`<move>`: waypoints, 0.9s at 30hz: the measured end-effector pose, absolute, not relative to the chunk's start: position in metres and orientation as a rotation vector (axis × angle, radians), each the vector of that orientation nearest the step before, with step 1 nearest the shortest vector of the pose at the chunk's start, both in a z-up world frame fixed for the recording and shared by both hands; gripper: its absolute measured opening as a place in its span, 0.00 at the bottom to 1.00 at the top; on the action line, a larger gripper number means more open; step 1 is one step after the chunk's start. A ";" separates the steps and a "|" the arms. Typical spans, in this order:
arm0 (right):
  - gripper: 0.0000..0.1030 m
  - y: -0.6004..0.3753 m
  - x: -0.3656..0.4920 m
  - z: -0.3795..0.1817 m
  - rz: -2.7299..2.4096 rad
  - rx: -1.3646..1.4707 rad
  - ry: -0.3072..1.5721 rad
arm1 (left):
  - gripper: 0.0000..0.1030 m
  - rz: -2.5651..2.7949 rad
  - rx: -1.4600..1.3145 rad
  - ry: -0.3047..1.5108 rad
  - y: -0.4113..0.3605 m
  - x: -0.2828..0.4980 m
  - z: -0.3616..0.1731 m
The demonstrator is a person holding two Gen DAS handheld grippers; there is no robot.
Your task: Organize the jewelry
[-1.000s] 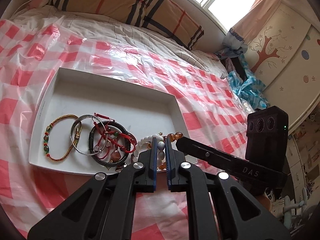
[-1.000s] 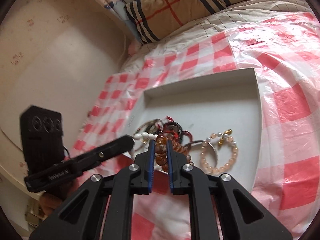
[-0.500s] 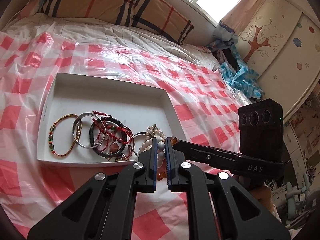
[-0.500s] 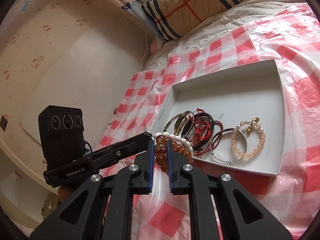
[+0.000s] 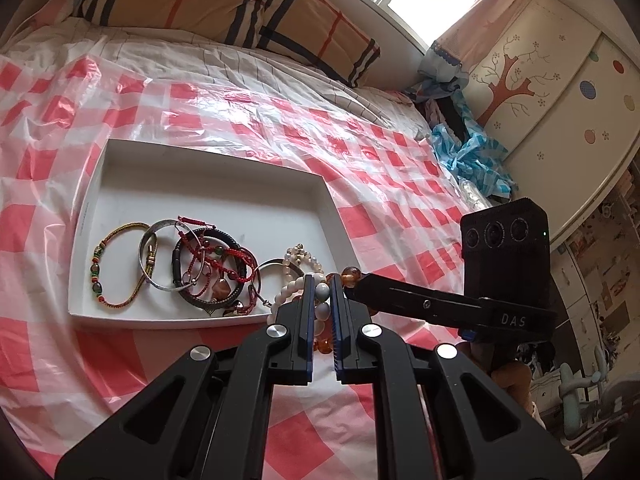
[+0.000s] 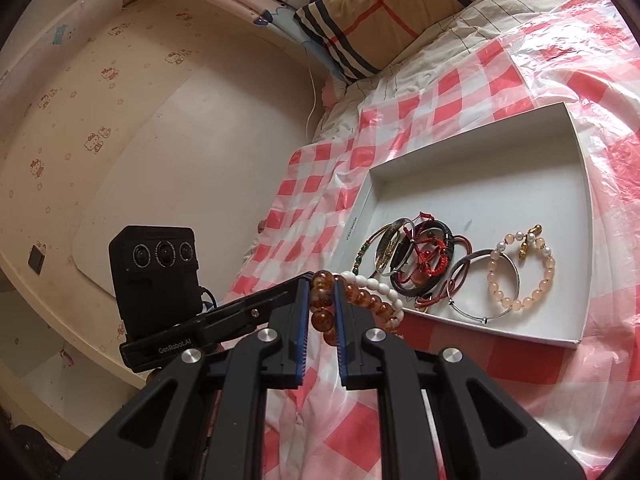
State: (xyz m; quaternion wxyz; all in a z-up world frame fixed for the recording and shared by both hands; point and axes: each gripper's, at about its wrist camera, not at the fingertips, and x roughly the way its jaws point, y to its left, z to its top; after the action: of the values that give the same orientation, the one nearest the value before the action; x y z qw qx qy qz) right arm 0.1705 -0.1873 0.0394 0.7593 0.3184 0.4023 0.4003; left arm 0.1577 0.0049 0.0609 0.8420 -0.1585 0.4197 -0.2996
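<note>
the left tongs (image 5: 323,294) clamp the white bead bracelet (image 5: 320,291), the right tongs (image 6: 322,292) the amber bead bracelet (image 6: 320,300); both are now lifted out of the white tray (image 5: 224,184) ahead, ready to untangle.

Glossy plastic sheet (image 5: 280,120); matt white tray (image 6: 584,216); shiny metal bangle (image 5: 154,256); translucent amber beads (image 6: 322,300).

- 1 white tray (image 5: 96,184) on bed
- 2 claws: left claw (image 5: 323,294), right claw (image 6: 322,300)
- 2 bead bracelets held: white bead bracelet (image 5: 322,292), amber bead bracelet (image 6: 320,304)
- approx. 7 bracelets in tray, tangled, exact no. unclear
- 1 plaid pillow (image 5: 224,4)
</note>
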 end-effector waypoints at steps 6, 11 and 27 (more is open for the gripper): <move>0.12 -0.189 0.171 0.040 0.882 0.697 0.878 | 0.07 -0.643 -0.324 0.896 0.001 0.160 0.060; 0.12 -0.191 0.173 0.040 0.882 0.713 0.868 | 0.07 -0.638 -0.344 0.893 0.000 0.165 0.058; 0.15 -0.227 0.181 0.056 0.603 0.727 0.704 | 0.07 -0.316 -0.539 0.892 0.031 0.197 0.028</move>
State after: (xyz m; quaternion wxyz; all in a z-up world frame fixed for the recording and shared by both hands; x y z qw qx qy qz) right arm 0.1806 -0.2268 0.0560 0.8314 0.3430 0.3320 0.2843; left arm 0.1970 0.0312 0.0279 0.8553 -0.2564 0.4244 -0.1504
